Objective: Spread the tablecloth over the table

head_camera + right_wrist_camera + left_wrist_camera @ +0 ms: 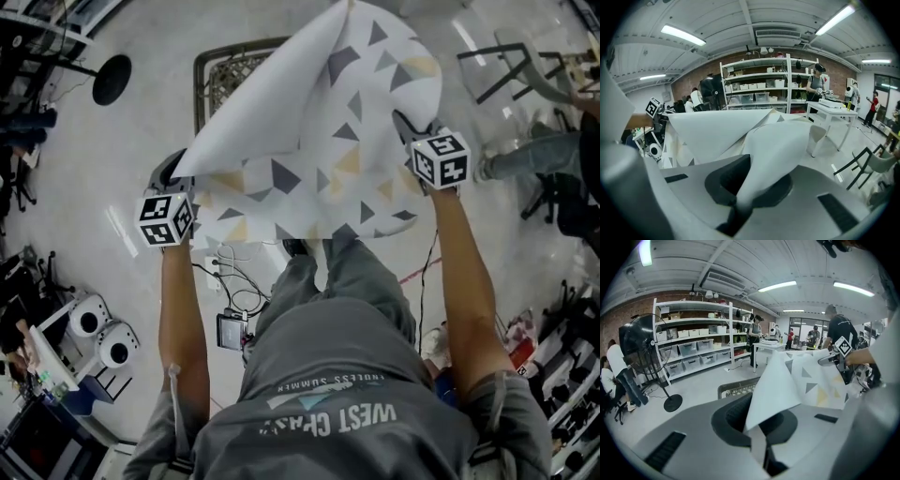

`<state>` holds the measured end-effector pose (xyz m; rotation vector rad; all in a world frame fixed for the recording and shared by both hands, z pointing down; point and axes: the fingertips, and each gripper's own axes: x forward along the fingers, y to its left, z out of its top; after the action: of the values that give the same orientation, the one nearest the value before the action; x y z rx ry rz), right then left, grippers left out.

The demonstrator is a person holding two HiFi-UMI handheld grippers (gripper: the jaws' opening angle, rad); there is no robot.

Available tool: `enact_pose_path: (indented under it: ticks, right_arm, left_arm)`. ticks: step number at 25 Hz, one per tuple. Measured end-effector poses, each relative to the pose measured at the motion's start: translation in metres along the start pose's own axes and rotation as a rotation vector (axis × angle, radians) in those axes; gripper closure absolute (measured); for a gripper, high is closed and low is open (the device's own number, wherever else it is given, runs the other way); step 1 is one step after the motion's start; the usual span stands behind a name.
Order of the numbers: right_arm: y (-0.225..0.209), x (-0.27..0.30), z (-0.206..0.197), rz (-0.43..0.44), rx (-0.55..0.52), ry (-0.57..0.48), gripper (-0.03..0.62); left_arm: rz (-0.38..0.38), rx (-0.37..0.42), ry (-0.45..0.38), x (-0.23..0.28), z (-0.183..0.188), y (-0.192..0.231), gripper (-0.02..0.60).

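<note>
Currently the tablecloth [319, 141] hangs in mid-air, pinched at its near edge by the clamped left gripper [174, 172] and right gripper [409, 128], so a slipping corner could drop it onto the far wire basket [223, 67].

Tablecloth [319, 141] white; grey, yellow triangle pattern, plain white underside.
</note>
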<state>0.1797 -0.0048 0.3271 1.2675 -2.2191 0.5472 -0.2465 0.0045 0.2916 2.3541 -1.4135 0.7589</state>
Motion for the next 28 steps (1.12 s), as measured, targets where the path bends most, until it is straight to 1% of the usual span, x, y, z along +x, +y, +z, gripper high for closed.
enact_pose_path:
  ticks: [8, 15, 17, 20, 23, 26, 28]
  right_arm:
    - [-0.014, 0.041, -0.026, 0.006, 0.005, 0.062, 0.569]
    - [-0.033, 0.07, -0.048, -0.002, 0.011, 0.123, 0.537]
    - [-0.041, 0.077, -0.056, -0.014, 0.024, 0.147, 0.512]
    - [-0.059, 0.091, -0.071, -0.043, 0.054, 0.192, 0.469]
    - [-0.081, 0.102, -0.088, -0.073, 0.089, 0.25, 0.445]
    - [-0.099, 0.108, -0.107, -0.075, 0.174, 0.287, 0.417]
    - [-0.108, 0.112, -0.118, -0.082, 0.226, 0.311, 0.382]
  left_arm:
    - [0.023, -0.022, 0.056, 0.03, -0.03, 0.006, 0.581]
    - [0.039, -0.014, 0.101, 0.054, -0.049, 0.018, 0.581]
    - [0.04, -0.009, 0.116, 0.063, -0.056, 0.022, 0.581]
    - [0.044, -0.003, 0.146, 0.082, -0.065, 0.031, 0.581]
    - [0.055, -0.004, 0.175, 0.1, -0.074, 0.04, 0.581]
    - [0.064, -0.046, 0.204, 0.113, -0.087, 0.051, 0.575]
    - [0.06, -0.08, 0.23, 0.121, -0.098, 0.059, 0.569]
